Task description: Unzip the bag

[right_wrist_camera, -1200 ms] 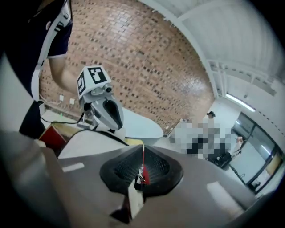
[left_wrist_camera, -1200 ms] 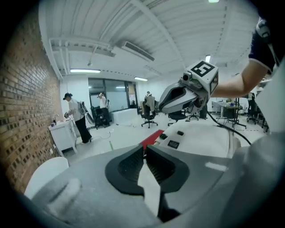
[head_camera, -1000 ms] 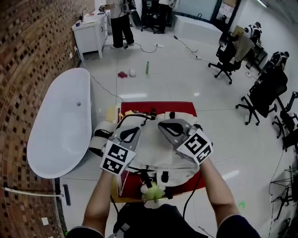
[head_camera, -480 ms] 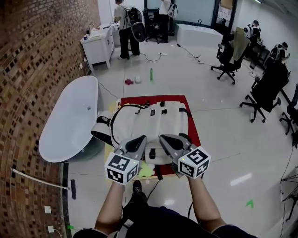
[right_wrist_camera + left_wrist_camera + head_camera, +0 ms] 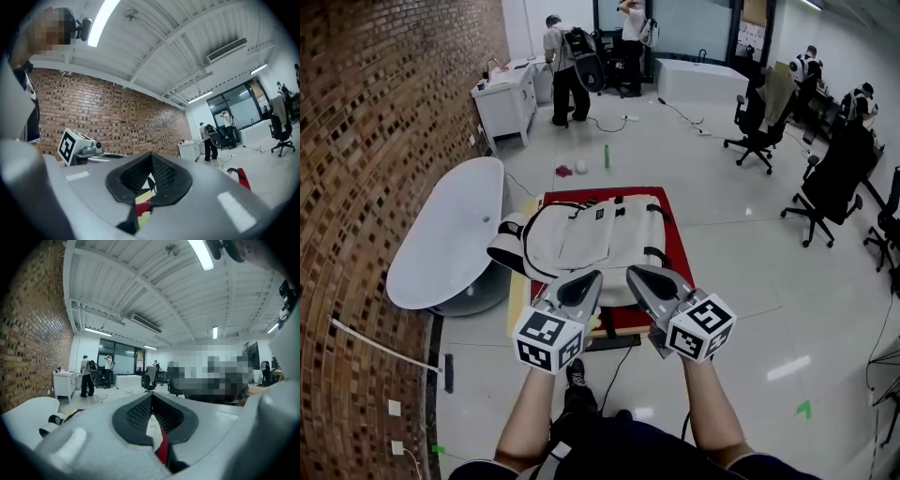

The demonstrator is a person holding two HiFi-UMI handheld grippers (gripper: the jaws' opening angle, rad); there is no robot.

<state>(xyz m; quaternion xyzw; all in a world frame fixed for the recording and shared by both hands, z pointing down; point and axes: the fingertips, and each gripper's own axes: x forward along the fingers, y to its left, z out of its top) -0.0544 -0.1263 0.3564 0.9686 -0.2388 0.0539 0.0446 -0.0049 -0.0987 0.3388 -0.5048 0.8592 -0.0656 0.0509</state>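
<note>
A white backpack (image 5: 595, 234) with black straps lies flat on a red mat (image 5: 677, 246) on a low table. Both grippers hover side by side on the near side of it, apart from the bag and pointing roughly level at it. My left gripper (image 5: 589, 277) is shut with nothing between its jaws. My right gripper (image 5: 636, 273) is also shut and empty. In the left gripper view the shut gripper (image 5: 151, 401) shows only a sliver of white bag and red mat below it. In the right gripper view the shut gripper (image 5: 151, 161) has the left gripper's marker cube (image 5: 72, 143) beside it.
A white bathtub (image 5: 450, 234) stands left of the table along a brick wall (image 5: 384, 122). Black office chairs (image 5: 830, 187) fill the right side. Persons (image 5: 567, 61) stand by a white cabinet (image 5: 506, 98) at the back. A green bottle (image 5: 606, 156) stands on the floor beyond the table.
Both grippers have drawn back and risen from over the backpack to the near side of the table. The bag now lies farther off in the head view. Both stayed shut.
</note>
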